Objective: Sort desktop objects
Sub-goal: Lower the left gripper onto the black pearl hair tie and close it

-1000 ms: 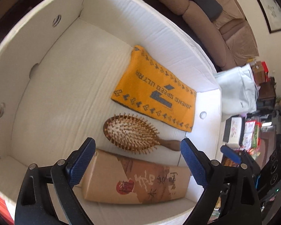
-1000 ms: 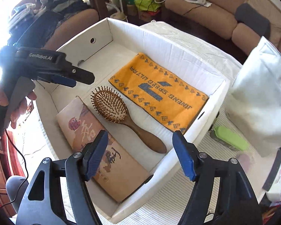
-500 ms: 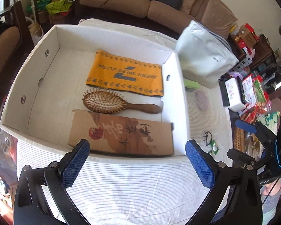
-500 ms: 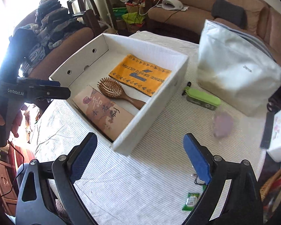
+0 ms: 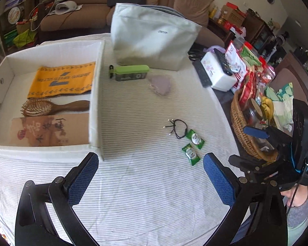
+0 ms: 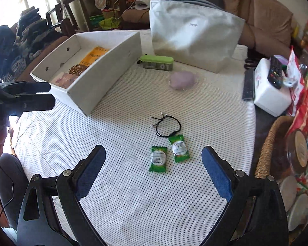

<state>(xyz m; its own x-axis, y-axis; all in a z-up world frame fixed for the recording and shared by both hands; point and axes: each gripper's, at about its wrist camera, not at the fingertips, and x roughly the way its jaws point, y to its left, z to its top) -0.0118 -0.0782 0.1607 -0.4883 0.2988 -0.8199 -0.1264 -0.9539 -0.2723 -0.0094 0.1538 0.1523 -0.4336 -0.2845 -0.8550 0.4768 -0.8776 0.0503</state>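
My left gripper [image 5: 151, 160] is open and empty above the striped cloth, just right of the white box [image 5: 96, 94]. The box holds an orange towel [image 5: 61, 82], a wooden hairbrush [image 5: 51, 107] and a brown paper package [image 5: 47, 131]. My right gripper [image 6: 153, 150] is open and empty, with two green sachets [image 6: 158, 158] just ahead of its fingertips. A black cord bracelet [image 6: 167, 126] lies beyond them. Further back are a purple pouch [image 6: 181, 80] and a green case [image 6: 157, 61].
A grey tote bag [image 6: 195, 37] stands at the back of the table. At the right sit a white tissue box [image 6: 269, 94] with a remote on it, snack packets and a wicker basket [image 6: 267, 149]. A sofa lies behind the table.
Both grippers have drawn back from over the box and swung right, over the cloth by the sachets. The right jaws have widened. The package stays in the box.
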